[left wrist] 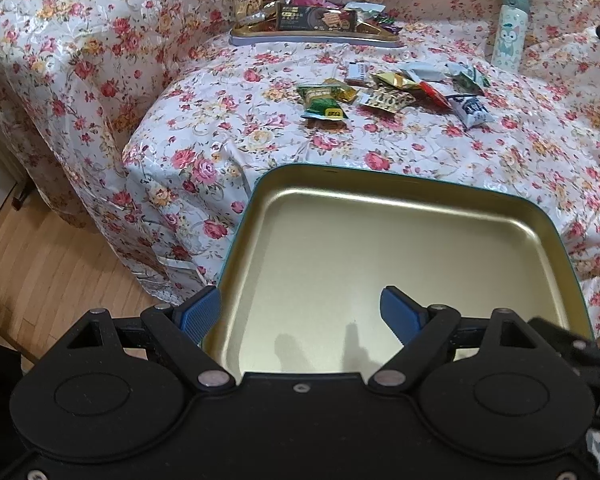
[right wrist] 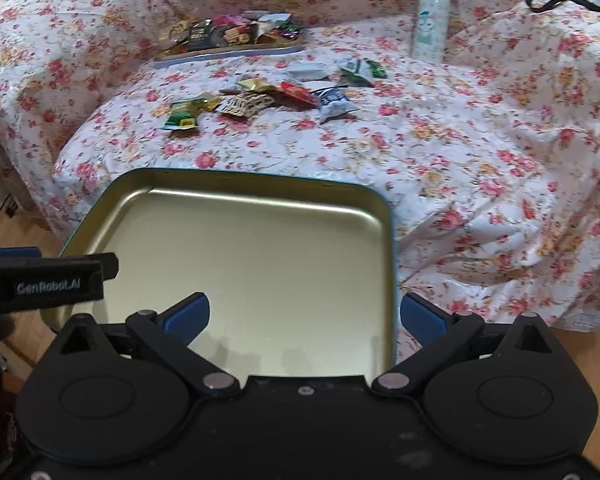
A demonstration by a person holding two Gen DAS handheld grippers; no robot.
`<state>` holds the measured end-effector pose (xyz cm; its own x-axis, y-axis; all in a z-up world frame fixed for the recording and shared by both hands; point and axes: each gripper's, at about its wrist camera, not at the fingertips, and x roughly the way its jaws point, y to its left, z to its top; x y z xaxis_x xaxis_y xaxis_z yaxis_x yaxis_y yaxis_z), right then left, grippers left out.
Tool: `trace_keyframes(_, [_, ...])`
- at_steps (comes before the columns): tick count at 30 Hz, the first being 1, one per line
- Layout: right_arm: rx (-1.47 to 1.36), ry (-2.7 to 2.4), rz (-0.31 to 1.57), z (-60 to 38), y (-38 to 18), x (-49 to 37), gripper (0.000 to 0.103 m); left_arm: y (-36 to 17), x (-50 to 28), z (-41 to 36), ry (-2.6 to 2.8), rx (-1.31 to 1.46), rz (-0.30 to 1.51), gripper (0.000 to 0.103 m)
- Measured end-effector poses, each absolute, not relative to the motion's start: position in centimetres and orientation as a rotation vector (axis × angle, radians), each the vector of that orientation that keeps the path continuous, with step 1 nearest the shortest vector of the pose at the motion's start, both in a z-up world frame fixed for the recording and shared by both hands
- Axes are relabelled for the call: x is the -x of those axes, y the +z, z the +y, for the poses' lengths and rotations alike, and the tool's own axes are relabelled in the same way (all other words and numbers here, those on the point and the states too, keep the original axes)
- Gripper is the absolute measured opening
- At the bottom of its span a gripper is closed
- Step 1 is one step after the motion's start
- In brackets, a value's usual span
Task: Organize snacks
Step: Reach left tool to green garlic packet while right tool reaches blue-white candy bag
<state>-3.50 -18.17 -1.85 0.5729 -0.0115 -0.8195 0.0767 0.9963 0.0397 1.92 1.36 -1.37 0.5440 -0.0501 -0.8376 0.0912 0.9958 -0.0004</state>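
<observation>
An empty gold tin lid with a teal rim (left wrist: 400,184) is held level in front of a flower-covered sofa seat; it also shows in the right wrist view (right wrist: 260,178). My left gripper (left wrist: 300,314) is open, its fingers straddling the lid's near left corner. My right gripper (right wrist: 304,316) is open, its fingers straddling the lid's near right edge. Whether the pads touch the rim I cannot tell. Several loose wrapped snacks (left wrist: 392,94) lie on the seat beyond, also in the right wrist view (right wrist: 260,100). A tin tray full of snacks (left wrist: 312,38) sits at the back, also in the right wrist view (right wrist: 228,50).
A pale bottle with a cartoon figure (left wrist: 508,28) stands at the back right of the seat, also in the right wrist view (right wrist: 430,20). The sofa arm (left wrist: 60,60) rises on the left. Wooden floor (left wrist: 40,272) lies below left. A black strap (right wrist: 560,0) lies far right.
</observation>
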Motion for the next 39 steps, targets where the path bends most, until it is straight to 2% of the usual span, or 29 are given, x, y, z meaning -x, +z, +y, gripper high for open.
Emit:
trace_keyframes(4, [-0.083,-0.036,0.981,-18.1,-2.0,2.7,0.103,-1.5,-3.4,2.1,-0.075,-0.028,1.019,0.078])
trace_keyframes(12, [-0.1,-0.036,0.966,-19.0,-0.6,-0.1,0.103,-1.0,-7.8,2.5,-0.071,-0.038,1.025,0.077])
trace_keyframes(18, [-0.146,-0.031,0.986,-21.3,0.2,-5.5,0.103,-0.7,-12.5,2.5,-0.079,-0.004,1.051,0.077])
trace_keyframes(21, [-0.204,-0.047,0.985,-22.8,0.1,-8.4,0.103,-0.8,-14.8,2.4,-0.07,-0.001,1.053,0.077])
trace_keyframes(28, [-0.125,-0.104,1.022,-24.1,-1.9,-14.9,0.102,-1.9,-19.4,1.1,-0.083,-0.021,1.07,0.077])
trace_keyframes(39, [-0.049,-0.081,1.024,-23.6,-5.1,-21.9,0.079,-3.9,-23.3,-0.5,-0.098,-0.025,1.12,0.077])
